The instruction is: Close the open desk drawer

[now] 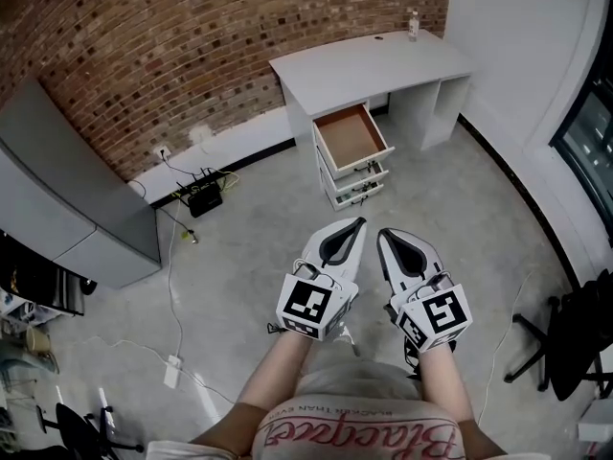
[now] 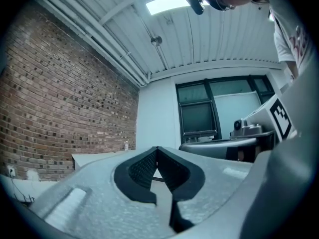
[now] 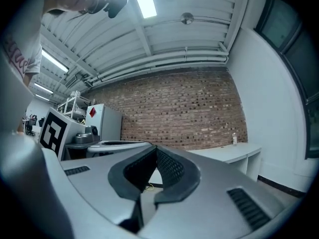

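A white desk (image 1: 364, 65) stands against the brick wall at the back, and its top drawer (image 1: 351, 135) is pulled out, showing an empty brown inside. Two lower drawers (image 1: 356, 185) sit below it, pushed further in. Both grippers are held level over the concrete floor, well short of the desk. My left gripper (image 1: 359, 223) is shut with nothing in it, and my right gripper (image 1: 383, 233) beside it is also shut and empty. In the left gripper view the jaw tips (image 2: 157, 148) meet; in the right gripper view the tips (image 3: 156, 147) meet too, with the desk (image 3: 224, 156) beyond.
A grey cabinet (image 1: 67, 190) stands at the left wall. A black box with cables (image 1: 204, 197) lies by the wall, and a white cable with a plug block (image 1: 172, 370) runs over the floor. A small bottle (image 1: 413, 25) stands on the desk. A black chair (image 1: 575, 343) is at the right.
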A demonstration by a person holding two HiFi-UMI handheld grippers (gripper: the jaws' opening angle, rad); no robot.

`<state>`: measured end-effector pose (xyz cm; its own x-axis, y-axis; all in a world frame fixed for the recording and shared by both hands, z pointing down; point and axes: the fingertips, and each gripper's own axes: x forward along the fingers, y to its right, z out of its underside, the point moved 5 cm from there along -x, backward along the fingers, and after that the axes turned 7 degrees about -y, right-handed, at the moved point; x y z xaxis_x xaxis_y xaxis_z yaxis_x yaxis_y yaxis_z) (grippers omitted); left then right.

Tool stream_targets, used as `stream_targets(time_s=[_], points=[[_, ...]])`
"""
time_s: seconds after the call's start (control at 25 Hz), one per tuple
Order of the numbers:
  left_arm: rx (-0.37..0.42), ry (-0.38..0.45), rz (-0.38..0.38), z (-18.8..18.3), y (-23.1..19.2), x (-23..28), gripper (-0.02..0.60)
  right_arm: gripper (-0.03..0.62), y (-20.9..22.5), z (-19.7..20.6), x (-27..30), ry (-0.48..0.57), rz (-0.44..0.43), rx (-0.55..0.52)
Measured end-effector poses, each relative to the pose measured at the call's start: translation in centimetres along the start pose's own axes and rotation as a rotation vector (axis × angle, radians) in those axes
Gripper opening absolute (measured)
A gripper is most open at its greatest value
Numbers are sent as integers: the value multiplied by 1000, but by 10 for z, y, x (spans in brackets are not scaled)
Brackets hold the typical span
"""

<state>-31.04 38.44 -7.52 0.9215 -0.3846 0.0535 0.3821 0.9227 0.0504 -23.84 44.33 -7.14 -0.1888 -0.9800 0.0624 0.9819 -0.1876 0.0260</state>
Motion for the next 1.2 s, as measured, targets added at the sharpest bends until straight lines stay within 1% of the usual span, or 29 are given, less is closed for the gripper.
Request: stream_targets(time_s=[0.12, 0.24, 0.32, 0.44, 0.48, 0.6, 0.64, 0.72, 0.84, 0.96, 1.2], points=[[-6, 0, -7, 2, -23, 9, 6, 12, 12, 2, 19, -3, 15, 45], [-29, -11, -11, 10, -40, 18, 7, 12, 19, 6, 35, -19, 23, 47], [-37, -15, -10, 13, -47, 23, 6, 12, 22, 7, 43, -26, 15, 61], [-50, -20, -9, 17, -55, 34, 6, 12, 30, 10, 53, -24, -2, 109], [-54, -22, -12, 19, -57, 37, 6, 12, 32, 11, 56, -32, -1, 89], [-60, -25, -31, 24, -64, 48, 6, 12, 36, 15, 68, -86, 3, -50], [-58, -24, -36, 25, -66, 52, 6, 12, 39, 16, 73, -89, -4, -64], [-42, -24, -40, 27, -69, 60, 6, 12, 48, 17, 85, -72, -23, -41], [-19, -35, -68, 30, -78, 76, 6, 12, 69, 16, 100, -59, -27, -24], [-49, -33, -105, 32, -91, 98, 8, 11, 96, 17, 113, -58, -26, -5], [-49, -32, -98, 28, -100, 163, 8, 11, 157, 20, 142, -75, -60, 28]])
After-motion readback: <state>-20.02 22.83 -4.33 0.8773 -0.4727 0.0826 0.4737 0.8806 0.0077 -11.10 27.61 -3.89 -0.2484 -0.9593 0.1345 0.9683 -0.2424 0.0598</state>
